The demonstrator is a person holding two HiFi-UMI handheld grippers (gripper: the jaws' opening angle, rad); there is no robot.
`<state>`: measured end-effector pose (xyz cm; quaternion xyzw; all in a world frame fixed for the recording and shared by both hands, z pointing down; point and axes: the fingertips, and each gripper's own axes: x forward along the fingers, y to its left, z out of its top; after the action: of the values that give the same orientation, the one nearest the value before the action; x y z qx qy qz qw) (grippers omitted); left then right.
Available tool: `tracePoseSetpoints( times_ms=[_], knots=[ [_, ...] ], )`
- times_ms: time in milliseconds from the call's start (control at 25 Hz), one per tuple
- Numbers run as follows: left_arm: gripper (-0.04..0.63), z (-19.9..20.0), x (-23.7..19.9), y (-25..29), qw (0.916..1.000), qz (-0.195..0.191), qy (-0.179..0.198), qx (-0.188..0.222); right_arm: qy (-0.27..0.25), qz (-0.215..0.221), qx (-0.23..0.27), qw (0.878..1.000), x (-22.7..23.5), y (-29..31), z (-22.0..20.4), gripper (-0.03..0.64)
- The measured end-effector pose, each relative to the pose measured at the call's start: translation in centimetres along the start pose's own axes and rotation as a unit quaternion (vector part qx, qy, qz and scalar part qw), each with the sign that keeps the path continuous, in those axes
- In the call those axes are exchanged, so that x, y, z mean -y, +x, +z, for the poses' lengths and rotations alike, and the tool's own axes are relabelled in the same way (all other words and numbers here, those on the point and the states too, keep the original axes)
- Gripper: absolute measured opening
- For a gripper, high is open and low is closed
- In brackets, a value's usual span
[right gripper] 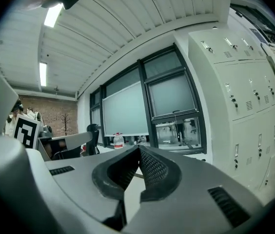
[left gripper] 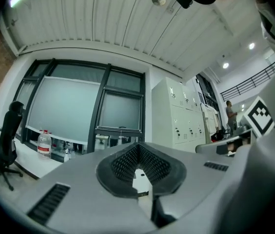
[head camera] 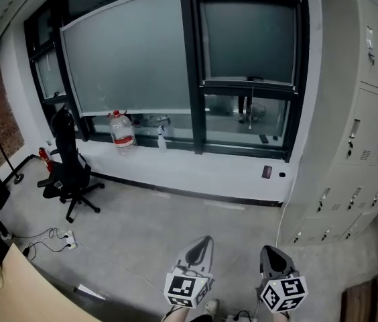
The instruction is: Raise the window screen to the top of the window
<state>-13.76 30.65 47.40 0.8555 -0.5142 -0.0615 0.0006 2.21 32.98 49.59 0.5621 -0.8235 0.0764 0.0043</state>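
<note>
Both grippers sit lowest in the head view, side by side and apart over the grey floor (head camera: 175, 227): the left gripper (head camera: 202, 241) has its jaws brought together at the tips with nothing between them, and the right gripper (head camera: 273, 252) is closed the same way and equally empty, each well back from the window (head camera: 192, 66). That black-framed window fills the far wall. A wide grey blind (head camera: 129, 52) covers its broad left section. In the narrower right section hangs the window screen (head camera: 249, 39), its bottom bar stopping partway down so that clear glass shows beneath it. White metal lockers (head camera: 363, 133) line the right wall, close to the window's right edge. A black office chair (head camera: 68, 170) stands on the floor near the left end of the white window ledge (head camera: 196, 170). On that ledge, towards its left end, stands a large water bottle (head camera: 121, 131), with a small spray bottle (head camera: 161, 138) near it on the right.
</note>
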Motion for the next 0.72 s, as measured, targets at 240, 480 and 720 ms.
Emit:
tracePoseSetpoints(
  times_ms=[240, 480, 720],
  knots=[
    [0.003, 1.6, -6.8, 9.1, 0.9999, -0.013, -0.001, 0.005, -0.004, -0.001, 0.019, 1.000, 2.2, 10.3, 4.3, 0.005],
    [0.003, 1.2, -10.2, 17.5, 0.9997, -0.022, 0.009, -0.004, -0.011, -0.015, 0.023, 1.000, 7.5, 17.2, 6.2, 0.005],
    [0.003, -1.4, -13.6, 29.6, 0.9998, -0.018, 0.010, -0.005, -0.024, -0.039, 0.025, 0.999, 16.2, 25.7, 6.7, 0.005]
  ],
)
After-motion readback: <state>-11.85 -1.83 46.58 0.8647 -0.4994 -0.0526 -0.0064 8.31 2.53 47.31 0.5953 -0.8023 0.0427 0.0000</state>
